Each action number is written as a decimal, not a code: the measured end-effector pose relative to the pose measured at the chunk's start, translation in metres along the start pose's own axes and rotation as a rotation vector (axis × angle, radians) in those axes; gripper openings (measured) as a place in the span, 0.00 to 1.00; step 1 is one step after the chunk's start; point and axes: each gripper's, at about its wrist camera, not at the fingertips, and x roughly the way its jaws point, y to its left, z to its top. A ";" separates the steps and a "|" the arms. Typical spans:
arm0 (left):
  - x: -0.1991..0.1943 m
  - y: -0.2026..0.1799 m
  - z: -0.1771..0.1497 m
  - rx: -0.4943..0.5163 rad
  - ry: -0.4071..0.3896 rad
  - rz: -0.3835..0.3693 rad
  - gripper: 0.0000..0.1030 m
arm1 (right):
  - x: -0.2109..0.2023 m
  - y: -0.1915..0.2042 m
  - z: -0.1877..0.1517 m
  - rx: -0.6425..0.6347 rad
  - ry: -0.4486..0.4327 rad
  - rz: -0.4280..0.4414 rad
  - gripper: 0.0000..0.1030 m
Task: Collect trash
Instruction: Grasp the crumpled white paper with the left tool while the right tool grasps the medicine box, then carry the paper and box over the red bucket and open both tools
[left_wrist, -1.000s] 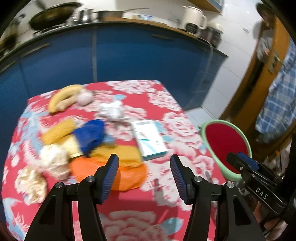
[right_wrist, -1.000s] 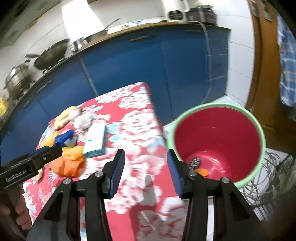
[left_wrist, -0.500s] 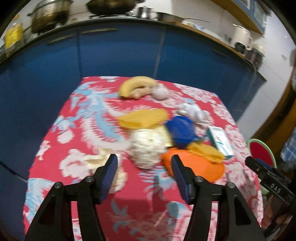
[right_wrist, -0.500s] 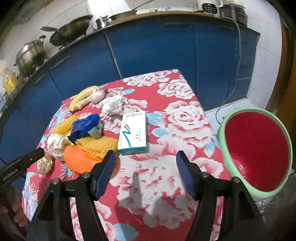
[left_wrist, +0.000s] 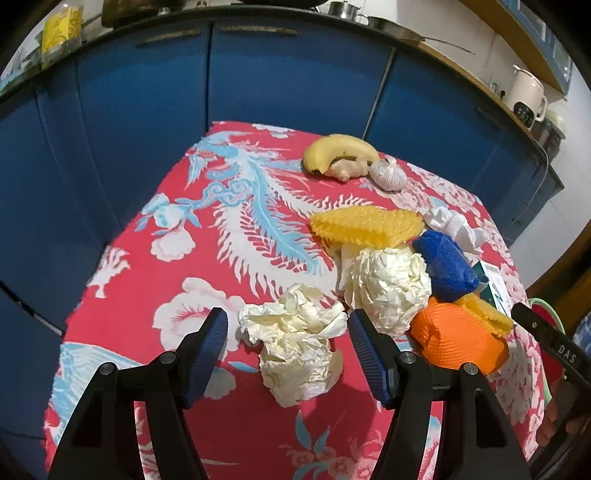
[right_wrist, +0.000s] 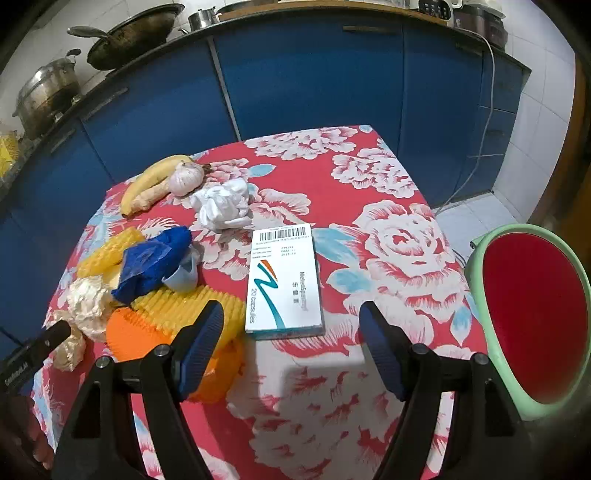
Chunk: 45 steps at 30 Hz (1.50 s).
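A red floral tablecloth (left_wrist: 229, 258) bears crumpled paper (left_wrist: 295, 347), a banana (left_wrist: 338, 149) and a medicine box (right_wrist: 284, 284)

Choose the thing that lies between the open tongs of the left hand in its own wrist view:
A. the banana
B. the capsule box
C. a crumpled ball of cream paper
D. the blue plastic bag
C: in the left wrist view, the nearest crumpled ball of cream paper sits on the tablecloth in the gap of the open left tongs, not yet gripped.
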 end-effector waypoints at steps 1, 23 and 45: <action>0.002 -0.001 -0.001 0.001 0.004 -0.001 0.68 | 0.002 0.001 0.001 -0.003 0.004 -0.003 0.74; 0.024 -0.005 -0.004 0.036 -0.014 0.032 0.54 | 0.029 0.004 -0.005 0.013 0.034 -0.023 0.71; 0.004 -0.001 -0.005 0.017 -0.050 -0.030 0.32 | -0.010 -0.009 -0.011 0.076 -0.060 0.056 0.52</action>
